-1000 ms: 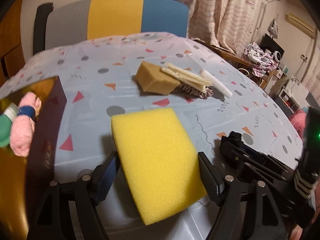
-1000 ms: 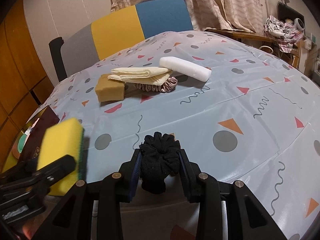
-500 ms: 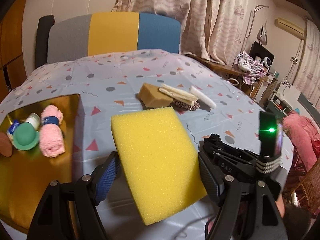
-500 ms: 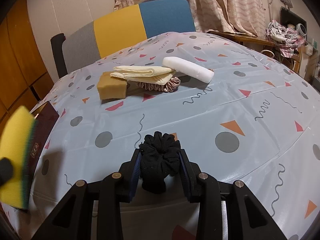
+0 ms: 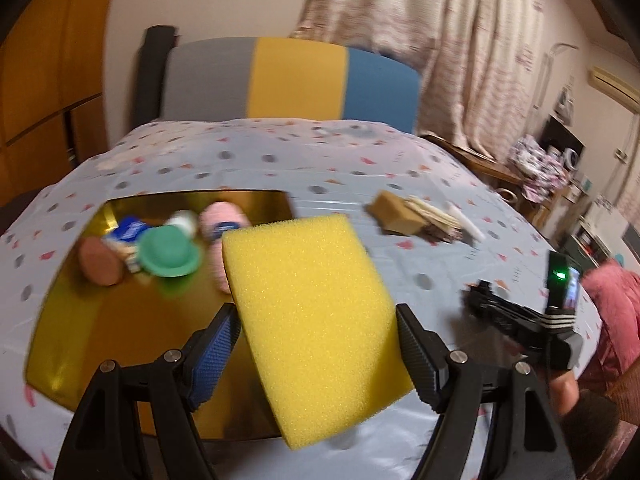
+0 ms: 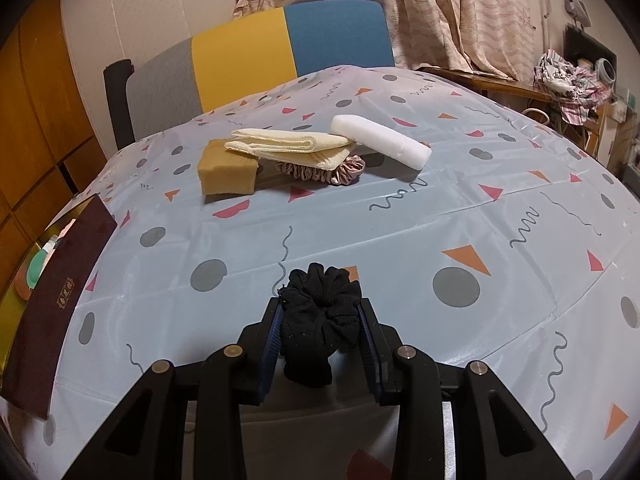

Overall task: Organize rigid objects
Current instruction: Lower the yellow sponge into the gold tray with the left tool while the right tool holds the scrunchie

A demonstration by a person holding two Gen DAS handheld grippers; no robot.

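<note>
Sponge (image 5: 312, 312) travel is the change: pinched between the left gripper (image 5: 316, 334) fingers, the yellow block has swung from above the tablecloth (image 6: 400, 232) to over the gold box (image 5: 132, 320), so a drop-in looks close. Right gripper (image 6: 320, 320) stays put, fingers clamped on the black scrunchie (image 6: 320, 312) above the cloth.

Blurry box, half-hidden stuff

Yellow sponge (image 5: 312, 312) covers part of the pink roll (image 5: 224, 232); box contents (image 5: 132, 248) are motion-smeared; box (image 6: 60, 280) runs off the right-wrist view's left edge.
</note>
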